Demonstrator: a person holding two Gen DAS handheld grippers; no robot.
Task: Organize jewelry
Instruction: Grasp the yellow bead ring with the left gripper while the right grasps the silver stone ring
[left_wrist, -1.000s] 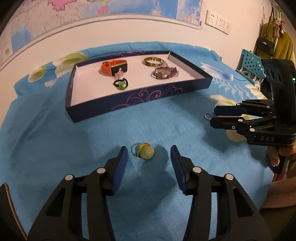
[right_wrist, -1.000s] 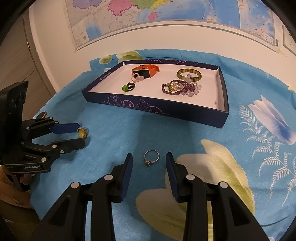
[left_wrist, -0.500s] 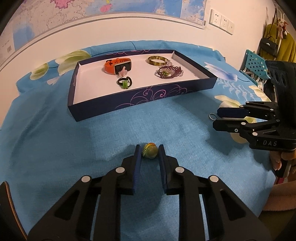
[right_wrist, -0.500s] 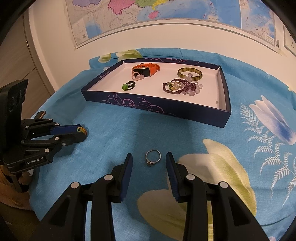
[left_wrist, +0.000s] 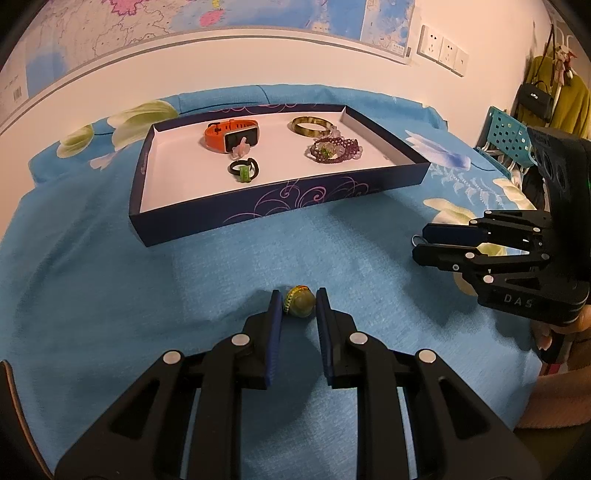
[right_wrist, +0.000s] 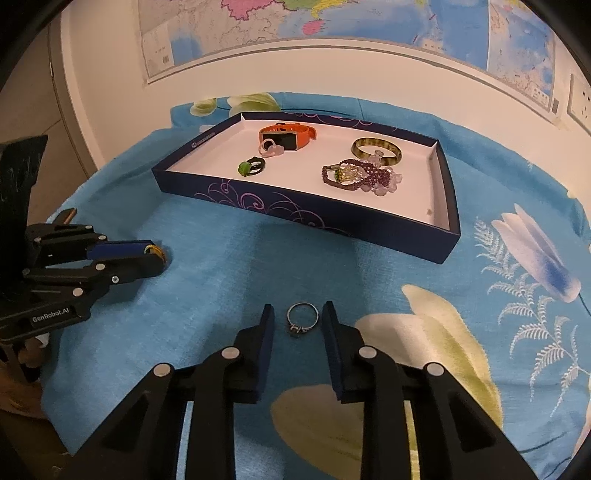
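Left gripper (left_wrist: 298, 303) jaws clenched on green stone ring (left_wrist: 300, 305). Right gripper (right_wrist: 298, 321) jaws just closing around silver ring (right_wrist: 302, 320), not touching yet.

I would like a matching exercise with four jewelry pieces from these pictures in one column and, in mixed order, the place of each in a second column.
Things:
1. silver ring
2. green bead
3. orange watch
4. purple bracelet

Places:
A. in the tray, beside the bangle
B. on the cloth, between the right gripper fingers, untouched
C. in the tray, at its far side by a pink charm
D. pinched in the left gripper

Pairs: 1-B, 2-D, 3-C, 4-A
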